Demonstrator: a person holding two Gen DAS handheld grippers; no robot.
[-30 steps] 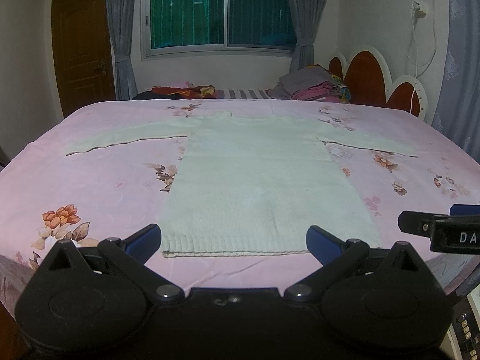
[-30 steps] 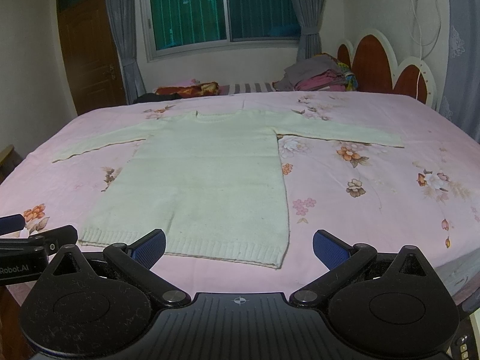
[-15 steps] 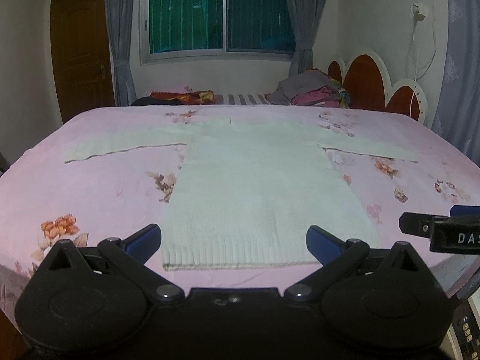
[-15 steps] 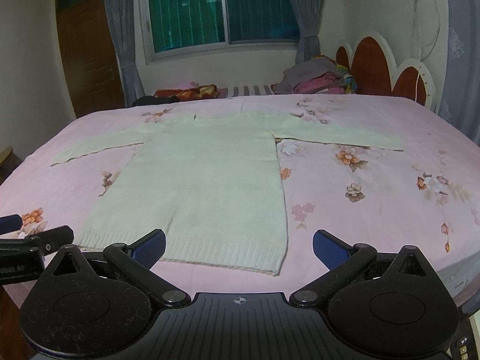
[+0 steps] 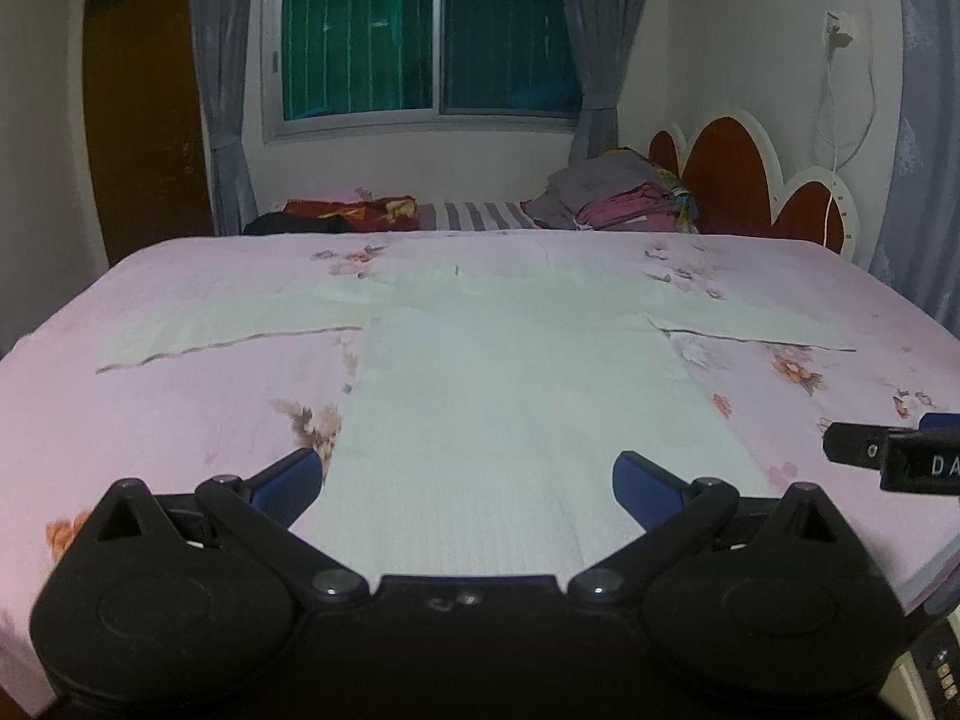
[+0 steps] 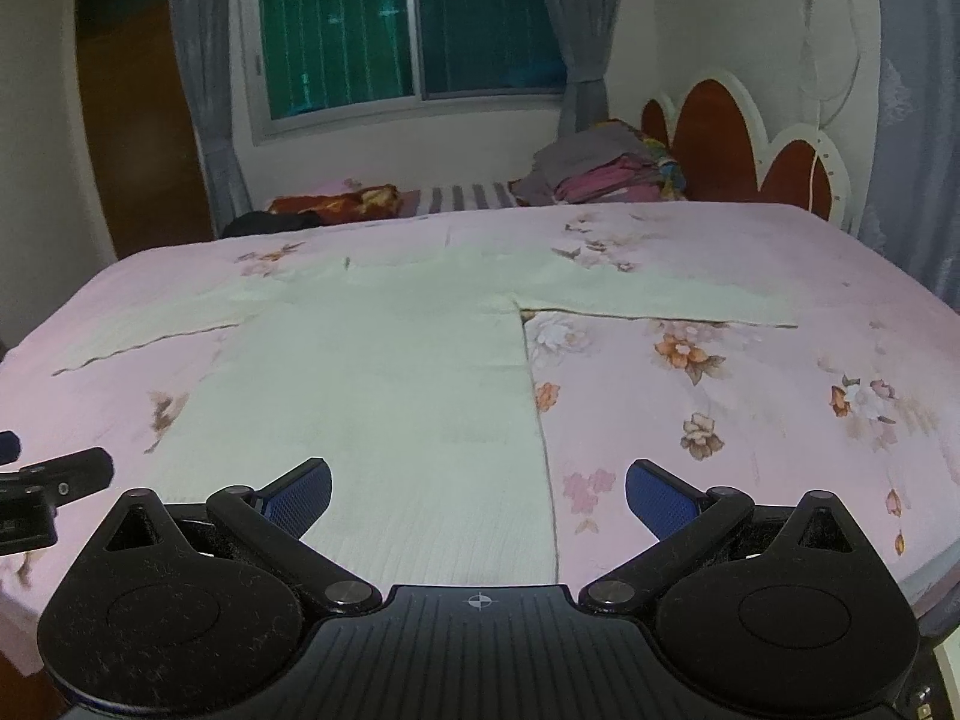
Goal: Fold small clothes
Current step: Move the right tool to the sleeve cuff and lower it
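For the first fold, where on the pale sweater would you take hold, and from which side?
Probably at the ribbed hem's two near corners, coming in low from the near bed edge. The sweater lies flat on the bedspread, sleeves spread, hem nearest both grippers. The left gripper and right gripper are open, the right one straddling the hem's right side edge.

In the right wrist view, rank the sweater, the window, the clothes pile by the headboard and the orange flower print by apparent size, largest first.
1. sweater
2. window, though farther away, so its true size is unsure
3. clothes pile
4. orange flower print
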